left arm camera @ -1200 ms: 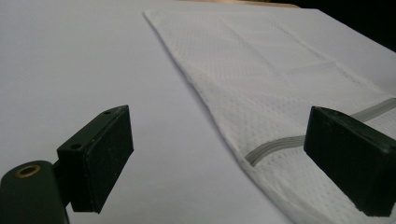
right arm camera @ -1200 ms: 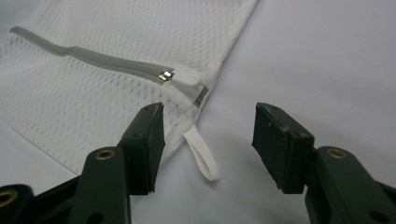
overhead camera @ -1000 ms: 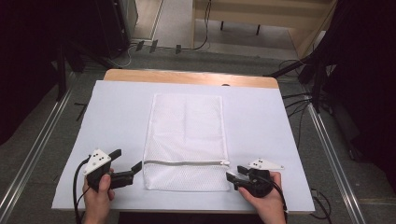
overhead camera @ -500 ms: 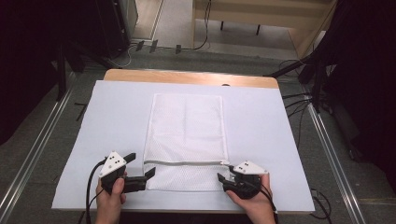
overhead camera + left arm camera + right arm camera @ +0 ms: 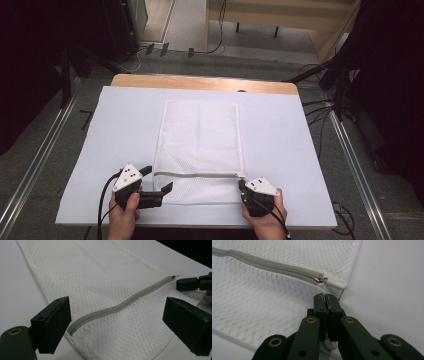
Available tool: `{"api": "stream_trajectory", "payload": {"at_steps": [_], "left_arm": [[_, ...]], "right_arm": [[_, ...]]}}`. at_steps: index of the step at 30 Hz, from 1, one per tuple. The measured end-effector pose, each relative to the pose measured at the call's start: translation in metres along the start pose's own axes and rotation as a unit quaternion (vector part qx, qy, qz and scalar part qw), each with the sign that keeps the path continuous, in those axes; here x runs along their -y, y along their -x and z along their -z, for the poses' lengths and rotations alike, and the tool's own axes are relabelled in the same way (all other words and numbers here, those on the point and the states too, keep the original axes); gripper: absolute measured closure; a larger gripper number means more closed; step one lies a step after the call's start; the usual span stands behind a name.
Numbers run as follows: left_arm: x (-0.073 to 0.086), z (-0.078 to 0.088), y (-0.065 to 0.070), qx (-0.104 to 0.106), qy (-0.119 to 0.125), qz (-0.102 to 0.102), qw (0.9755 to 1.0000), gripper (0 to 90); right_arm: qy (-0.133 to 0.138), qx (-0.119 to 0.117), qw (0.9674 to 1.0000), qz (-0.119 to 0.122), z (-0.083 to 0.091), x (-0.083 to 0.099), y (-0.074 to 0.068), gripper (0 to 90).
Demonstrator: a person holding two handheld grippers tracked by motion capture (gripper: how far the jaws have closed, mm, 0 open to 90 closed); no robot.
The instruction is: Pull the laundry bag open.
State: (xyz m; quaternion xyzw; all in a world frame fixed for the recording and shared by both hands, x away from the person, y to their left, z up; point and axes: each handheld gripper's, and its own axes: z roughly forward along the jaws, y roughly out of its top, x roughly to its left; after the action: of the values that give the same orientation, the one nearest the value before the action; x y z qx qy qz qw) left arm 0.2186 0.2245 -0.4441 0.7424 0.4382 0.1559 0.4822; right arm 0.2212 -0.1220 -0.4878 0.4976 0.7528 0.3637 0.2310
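A white mesh bag [image 5: 200, 135] lies flat on the white sheet, and its grey zipper [image 5: 197, 175] runs across near the front end. My left gripper [image 5: 158, 178] stands open at the zipper's left end, its jaws straddling the bag's left edge [image 5: 117, 312]. The right gripper [image 5: 242, 186] is shut at the bag's right edge, just below the metal zipper pull [image 5: 321, 278]. Its tips [image 5: 326, 297] seem to pinch the white hem. In the left gripper view the right gripper [image 5: 182, 283] appears beside the zipper's end.
The white sheet [image 5: 300, 150] covers a wooden table [image 5: 200, 82] whose far edge shows. Metal rails [image 5: 40, 150] run along both sides on the floor, and cables [image 5: 320, 105] lie at the right. Both hands hold the grippers at the front edge.
Both grippers have moved inward to the bag's front corners. The left one now straddles the zipper's left end, and the right one has reached the right end.
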Motion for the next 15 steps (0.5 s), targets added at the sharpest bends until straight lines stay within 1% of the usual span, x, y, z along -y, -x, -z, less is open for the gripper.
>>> {"api": "stream_trajectory", "payload": {"at_steps": [1, 2, 3, 4, 5, 6, 7, 8, 9, 10, 11, 13, 14, 15], "left_arm": [[-0.001, -0.001, 0.001, 0.008, 0.004, 0.009, 0.9999, 8.5], [-0.002, -0.003, 0.003, 0.012, 0.008, 0.015, 0.9998, 8.5], [-0.003, -0.005, 0.005, 0.018, 0.010, 0.020, 0.9996, 8.5], [-0.004, -0.006, 0.008, 0.022, 0.011, 0.021, 0.9995, 8.5], [-0.006, -0.010, 0.012, 0.027, 0.010, 0.020, 0.9994, 8.5], [-0.008, -0.013, 0.016, 0.028, 0.009, 0.022, 0.9993, 8.6], [-0.010, -0.017, 0.019, 0.033, 0.006, 0.026, 0.9991, 8.6], [-0.013, -0.020, 0.023, 0.029, 0.002, 0.030, 0.9991, 10.1], [-0.016, -0.026, 0.028, 0.019, -0.004, 0.033, 0.9993, 16.6], [-0.018, -0.030, 0.032, 0.015, -0.011, 0.034, 0.9992, 18.0], [-0.020, -0.034, 0.035, 0.016, -0.018, 0.034, 0.9991, 18.1], [-0.026, -0.044, 0.042, 0.033, -0.029, 0.047, 0.9979, 19.2], [-0.030, -0.049, 0.046, 0.037, -0.035, 0.053, 0.9973, 20.6], [-0.035, -0.057, 0.052, 0.041, -0.044, 0.057, 0.9966, 25.5]], "right_arm": [[-0.002, -0.009, 0.9999, -0.005, 0.000, -0.002, 0.001, 90.0], [-0.002, -0.009, 0.9999, -0.005, 0.000, -0.002, 0.001, 90.0], [0.008, -0.024, 0.9996, -0.016, 0.003, -0.004, 0.005, 90.0], [0.008, -0.024, 0.9996, -0.016, 0.003, -0.004, 0.005, 90.0], [0.015, -0.024, 0.9995, -0.012, 0.005, -0.005, 0.005, 90.0], [0.031, -0.021, 0.9993, 0.000, 0.008, -0.007, 0.004, 90.0], [0.042, -0.018, 0.9989, 0.011, 0.011, -0.009, 0.003, 90.0], [0.050, -0.013, 0.9985, 0.016, 0.014, -0.011, 0.002, 90.0], [0.057, -0.011, 0.9981, 0.018, 0.016, -0.013, 0.002, 90.0], [0.065, -0.012, 0.9976, 0.021, 0.018, -0.014, 0.001, 90.0], [0.071, -0.011, 0.9972, 0.021, 0.019, -0.015, 0.001, 90.0], [0.080, -0.011, 0.9964, 0.025, 0.022, -0.016, 0.000, 90.0], [0.084, -0.009, 0.9960, 0.028, 0.023, -0.016, -0.001, 90.0], [0.088, -0.011, 0.9956, 0.032, 0.024, -0.017, -0.001, 90.0]]}}
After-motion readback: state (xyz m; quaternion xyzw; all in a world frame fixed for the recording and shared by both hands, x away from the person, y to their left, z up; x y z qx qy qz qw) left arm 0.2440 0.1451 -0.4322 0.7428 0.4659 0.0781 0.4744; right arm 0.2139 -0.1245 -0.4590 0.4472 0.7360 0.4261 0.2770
